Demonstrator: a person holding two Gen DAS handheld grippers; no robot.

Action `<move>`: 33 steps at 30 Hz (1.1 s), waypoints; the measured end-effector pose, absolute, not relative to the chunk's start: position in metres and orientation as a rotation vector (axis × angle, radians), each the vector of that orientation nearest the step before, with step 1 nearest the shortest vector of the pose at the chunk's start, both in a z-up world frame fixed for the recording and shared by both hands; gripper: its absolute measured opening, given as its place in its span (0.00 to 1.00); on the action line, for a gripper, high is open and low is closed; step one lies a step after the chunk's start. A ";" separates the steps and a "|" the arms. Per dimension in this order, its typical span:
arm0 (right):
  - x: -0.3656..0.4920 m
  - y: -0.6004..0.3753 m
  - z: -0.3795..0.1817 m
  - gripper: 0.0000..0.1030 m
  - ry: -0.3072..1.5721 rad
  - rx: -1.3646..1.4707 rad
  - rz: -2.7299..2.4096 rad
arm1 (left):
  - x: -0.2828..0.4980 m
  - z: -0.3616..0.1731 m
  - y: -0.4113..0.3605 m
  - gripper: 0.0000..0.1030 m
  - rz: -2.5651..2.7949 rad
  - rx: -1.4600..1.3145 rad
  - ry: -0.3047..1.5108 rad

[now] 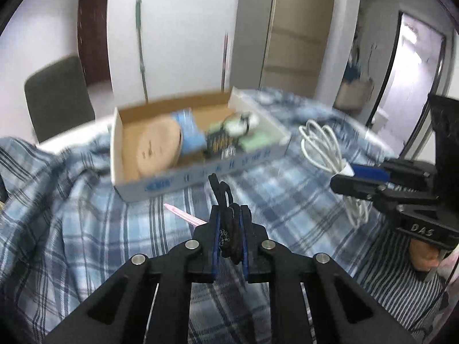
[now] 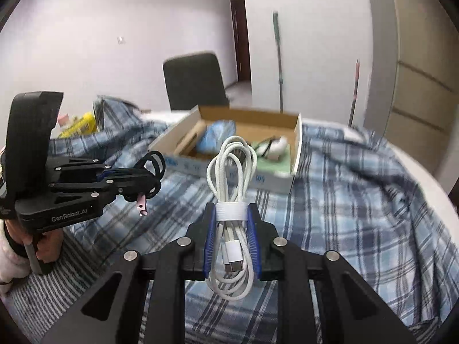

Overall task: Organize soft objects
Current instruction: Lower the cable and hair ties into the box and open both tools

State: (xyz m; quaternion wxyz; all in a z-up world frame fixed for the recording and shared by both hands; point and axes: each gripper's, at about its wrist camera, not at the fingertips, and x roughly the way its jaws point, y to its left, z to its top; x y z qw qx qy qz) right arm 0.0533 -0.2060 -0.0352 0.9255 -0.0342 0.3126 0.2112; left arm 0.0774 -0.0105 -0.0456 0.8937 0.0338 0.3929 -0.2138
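Observation:
My left gripper (image 1: 229, 215) is shut on a coiled black cable (image 1: 226, 226) with a pink plug (image 1: 186, 216), held above the blue plaid cloth (image 1: 86, 215). It also shows in the right wrist view (image 2: 143, 182), with the black cable (image 2: 153, 169) and pink plug (image 2: 141, 205) hanging from it. My right gripper (image 2: 231, 215) is shut on a bundled white cable (image 2: 232, 172) with a white strap. It shows in the left wrist view (image 1: 341, 179) with the white cable (image 1: 324, 143). An open cardboard box (image 1: 160, 183) lies ahead of both grippers.
The box (image 2: 297, 146) holds a round cork disc (image 1: 159, 149), a blue item (image 1: 188, 129), green items (image 1: 252, 143) and white bits. A dark chair (image 2: 195, 81) stands behind the table. A striped cloth (image 2: 71, 272) lies near the front edge. Yellow packaging (image 2: 80, 124) lies at left.

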 end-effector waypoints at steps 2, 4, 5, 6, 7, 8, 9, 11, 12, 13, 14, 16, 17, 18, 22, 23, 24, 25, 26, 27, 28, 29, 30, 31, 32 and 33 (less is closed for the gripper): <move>0.049 -0.206 -0.031 0.20 0.599 -0.072 0.430 | 0.069 -0.036 -0.007 0.12 -0.443 0.055 0.726; 0.046 -0.207 -0.027 0.20 0.572 -0.068 0.428 | 0.059 -0.028 -0.007 0.12 -0.443 0.062 0.644; 0.045 -0.207 -0.026 0.20 0.562 -0.065 0.429 | 0.055 -0.025 -0.008 0.12 -0.450 0.067 0.617; 0.043 -0.207 -0.025 0.20 0.554 -0.063 0.426 | 0.053 -0.023 -0.009 0.12 -0.468 0.070 0.602; 0.042 -0.209 -0.023 0.20 0.544 -0.060 0.425 | 0.050 -0.020 -0.010 0.12 -0.487 0.070 0.584; 0.041 -0.209 -0.022 0.20 0.536 -0.057 0.427 | 0.047 -0.017 -0.009 0.12 -0.484 0.074 0.556; 0.040 -0.210 -0.021 0.20 0.528 -0.055 0.427 | 0.044 -0.014 -0.009 0.12 -0.474 0.081 0.530; 0.038 -0.210 -0.020 0.20 0.514 -0.054 0.426 | 0.038 -0.010 -0.010 0.12 -0.463 0.082 0.489; 0.037 -0.210 -0.018 0.20 0.503 -0.052 0.424 | 0.035 -0.008 -0.009 0.12 -0.454 0.082 0.468; 0.036 -0.210 -0.016 0.20 0.493 -0.048 0.424 | 0.032 -0.005 -0.008 0.12 -0.439 0.080 0.443; 0.035 -0.210 -0.013 0.20 0.481 -0.042 0.423 | 0.030 -0.003 -0.008 0.12 -0.430 0.079 0.427; 0.037 -0.209 -0.007 0.20 0.464 -0.035 0.400 | 0.026 0.003 -0.006 0.12 -0.407 0.073 0.389; 0.040 -0.207 -0.004 0.20 0.464 -0.035 0.385 | 0.024 0.006 -0.005 0.12 -0.394 0.071 0.372; 0.043 -0.205 0.000 0.20 0.465 -0.029 0.385 | 0.023 0.010 -0.005 0.12 -0.379 0.067 0.355; 0.056 -0.199 0.022 0.20 0.419 -0.021 0.375 | 0.023 0.023 -0.009 0.12 -0.327 0.046 0.326; 0.060 -0.197 0.028 0.20 0.397 -0.020 0.370 | 0.024 0.026 -0.011 0.12 -0.321 0.048 0.320; 0.064 -0.195 0.033 0.20 0.376 -0.015 0.366 | 0.026 0.029 -0.013 0.12 -0.315 0.054 0.314; 0.068 -0.194 0.038 0.20 0.360 -0.009 0.361 | 0.028 0.032 -0.015 0.12 -0.307 0.060 0.305; 0.073 -0.193 0.043 0.20 0.344 -0.005 0.356 | 0.031 0.036 -0.016 0.12 -0.297 0.060 0.293; 0.077 -0.191 0.047 0.20 0.329 -0.006 0.350 | 0.035 0.041 -0.016 0.12 -0.296 0.046 0.284; 0.082 -0.190 0.051 0.20 0.309 -0.005 0.340 | 0.042 0.047 -0.016 0.12 -0.299 0.025 0.277; 0.087 -0.189 0.055 0.20 0.292 -0.003 0.329 | 0.046 0.052 -0.015 0.12 -0.298 0.010 0.269; 0.093 -0.187 0.058 0.20 0.279 -0.002 0.321 | 0.051 0.055 -0.015 0.12 -0.296 -0.001 0.260; 0.099 -0.185 0.060 0.20 0.269 -0.001 0.311 | 0.057 0.060 -0.015 0.12 -0.292 -0.007 0.242; 0.106 -0.184 0.062 0.20 0.258 -0.001 0.302 | 0.063 0.062 -0.014 0.12 -0.286 -0.008 0.231; 0.112 -0.182 0.063 0.20 0.252 -0.004 0.296 | 0.069 0.066 -0.015 0.12 -0.278 -0.010 0.213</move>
